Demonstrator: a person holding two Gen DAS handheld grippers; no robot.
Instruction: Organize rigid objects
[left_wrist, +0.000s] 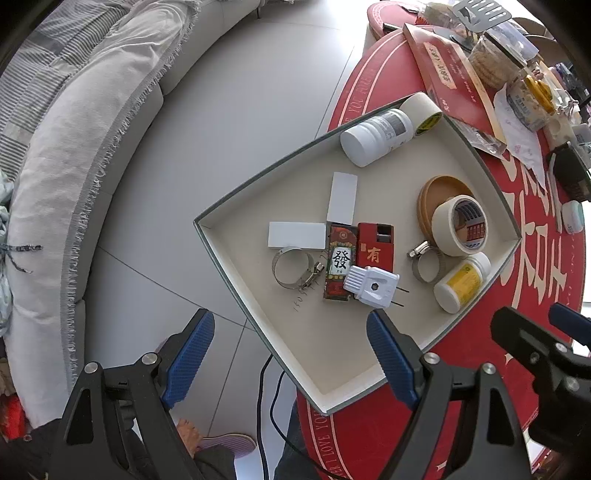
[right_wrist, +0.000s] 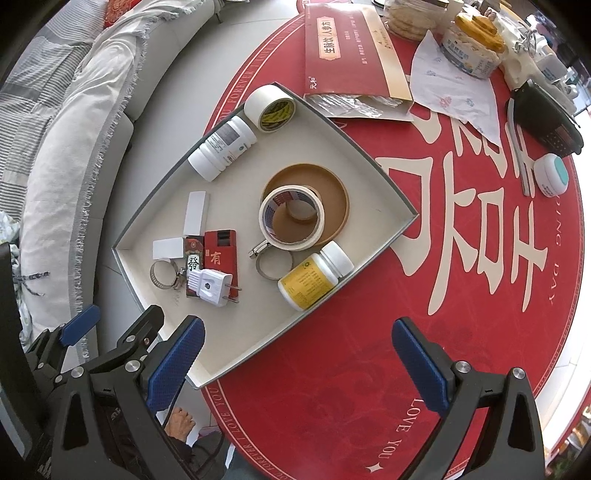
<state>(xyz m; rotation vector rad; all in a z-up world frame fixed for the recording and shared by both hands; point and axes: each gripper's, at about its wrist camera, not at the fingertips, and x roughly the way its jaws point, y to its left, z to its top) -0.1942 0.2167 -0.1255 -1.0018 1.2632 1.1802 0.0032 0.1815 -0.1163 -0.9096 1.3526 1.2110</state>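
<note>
A cream square tray (left_wrist: 325, 354) (right_wrist: 229, 347) sits on the red round table, overhanging its edge. In it lie a white plug (left_wrist: 371, 286) (right_wrist: 211, 287), red card boxes (left_wrist: 375, 245) (right_wrist: 220, 249), two white cards (left_wrist: 343, 199), two hose clamps (left_wrist: 293, 267) (right_wrist: 273, 264), a yellow-label bottle (left_wrist: 461, 282) (right_wrist: 314, 280), a white bottle (left_wrist: 375, 138) (right_wrist: 221, 147), a tape roll (left_wrist: 460, 223) (right_wrist: 291, 219) on a brown lid, and another tape roll (right_wrist: 269, 107) in the far corner. My left gripper (left_wrist: 291, 354) hangs open above the tray's near corner, holding nothing. My right gripper (right_wrist: 297, 363) stands open over the tray's near edge, also holding nothing.
A red book (right_wrist: 347, 48), jars (right_wrist: 472, 40), a paper napkin (right_wrist: 454, 88), a black device (right_wrist: 550, 118) and a small white-teal tub (right_wrist: 550, 179) crowd the table's far side. A grey sofa (left_wrist: 74, 166) curves along the left; a cable (left_wrist: 266, 398) hangs below the tray.
</note>
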